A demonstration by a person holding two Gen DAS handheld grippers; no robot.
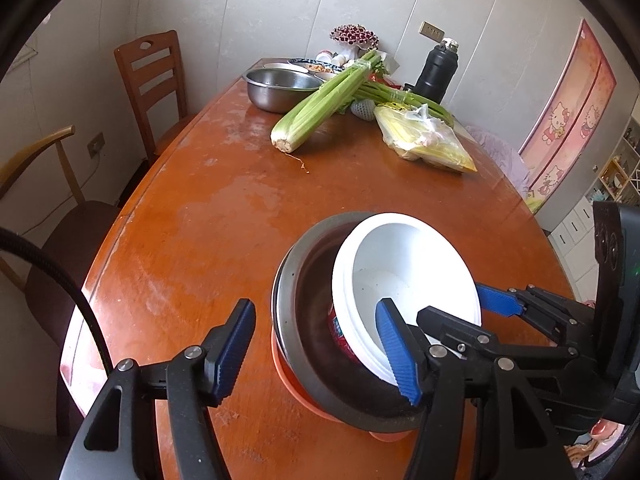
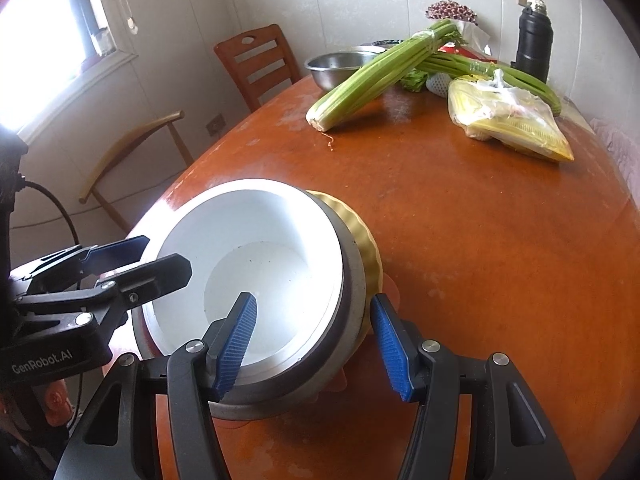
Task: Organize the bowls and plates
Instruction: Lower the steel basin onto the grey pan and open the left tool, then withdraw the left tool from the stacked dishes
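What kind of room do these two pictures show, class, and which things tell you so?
Most likely a home dining room or eat-in kitchen. A worn wooden table holds celery, a steel basin and stacked bowls, and wooden chairs stand by the wall.

both wrist views look steeply down, sharing the bowls (image 1: 404, 280)

Daylight scene, sharp in the middle, badly bent at the rims.

You get your light from the window (image 2: 60, 40) at upper left of the right wrist view, blown out to pure white there. It throws pale glare across the glossy bench (image 1: 224, 208) and washes out the white bowl (image 2: 256, 264). Shadows under the stack stay soft. Both views curve straight walls strongly, darken to black corners, and soften slightly toward the edges.
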